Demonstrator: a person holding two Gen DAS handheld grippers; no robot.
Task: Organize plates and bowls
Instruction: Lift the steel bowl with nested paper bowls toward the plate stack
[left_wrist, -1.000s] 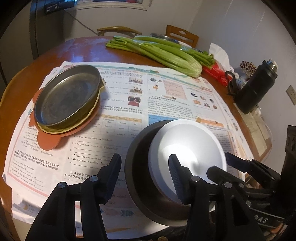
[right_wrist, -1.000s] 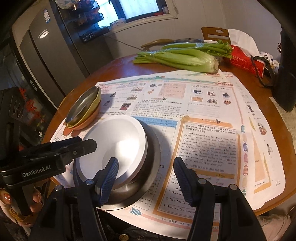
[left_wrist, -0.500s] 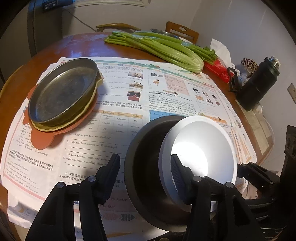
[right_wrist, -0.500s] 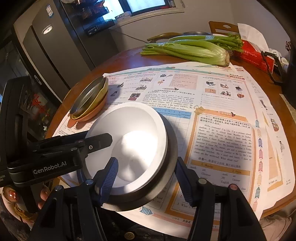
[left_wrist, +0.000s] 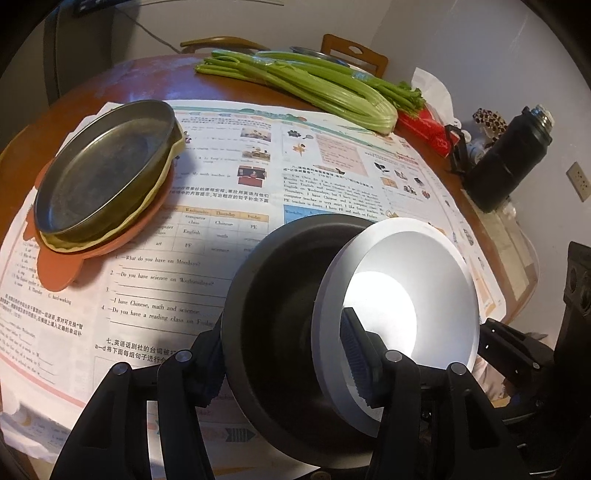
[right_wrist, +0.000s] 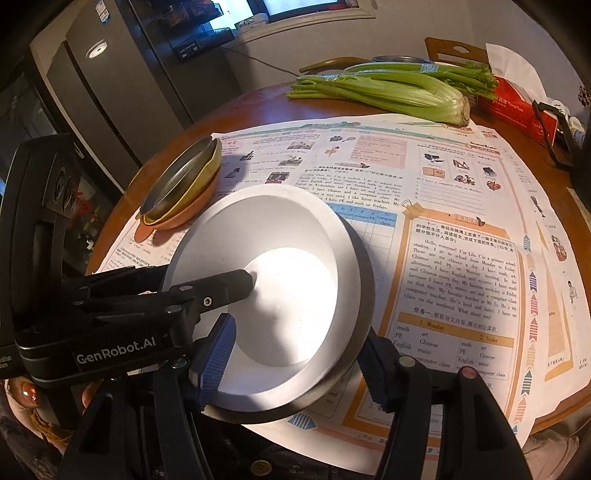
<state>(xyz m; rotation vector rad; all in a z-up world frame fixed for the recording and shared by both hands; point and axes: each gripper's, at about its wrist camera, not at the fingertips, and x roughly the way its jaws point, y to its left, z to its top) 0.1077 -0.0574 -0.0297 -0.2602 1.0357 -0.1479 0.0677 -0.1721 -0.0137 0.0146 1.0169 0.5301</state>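
- Left wrist: left claw (left_wrist: 286, 360) clenched across both rims, one finger outside the dark metal bowl (left_wrist: 280, 295), the other inside the white bowl (left_wrist: 402, 295) nested within it. Worksheet beyond reads "Do you have science".
- Right wrist: right claw (right_wrist: 295, 354) opening, straddling both rims at its tips; whether the pads press is unclear. "GenRobot.AI" on the left claw's body.

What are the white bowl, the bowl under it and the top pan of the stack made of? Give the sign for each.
White bowl: probably ceramic or melamine; opaque, matte, thick rim.
Outer bowl: likely steel; thin grey rim with a soft sheen.
Top pan: metal; dull, tarnished, with faint reflections.
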